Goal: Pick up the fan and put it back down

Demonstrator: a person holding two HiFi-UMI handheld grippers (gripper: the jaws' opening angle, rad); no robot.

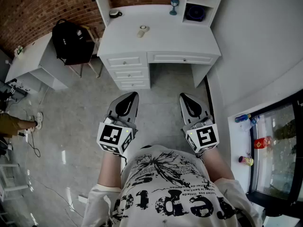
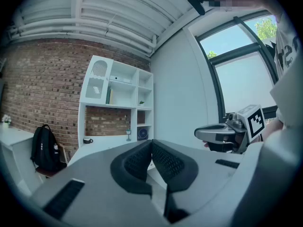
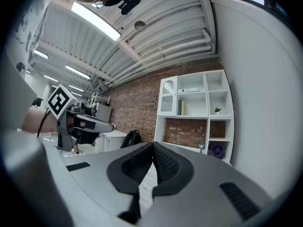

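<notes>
We find no word we can read with certainty. The shirt [image 1: 175,193] bears large black lettering, upside down and broken by folds, too unclear to spell out. The cubes on the left gripper [image 1: 134,95] and right gripper [image 1: 182,96] show only square patterns.

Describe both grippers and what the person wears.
The left gripper and right gripper are grey wedge-shaped shells tapering to black ribbed pads, each carrying a white cube with black square markers at the rear. The person wears a white short-sleeved T-shirt with black print.
</notes>
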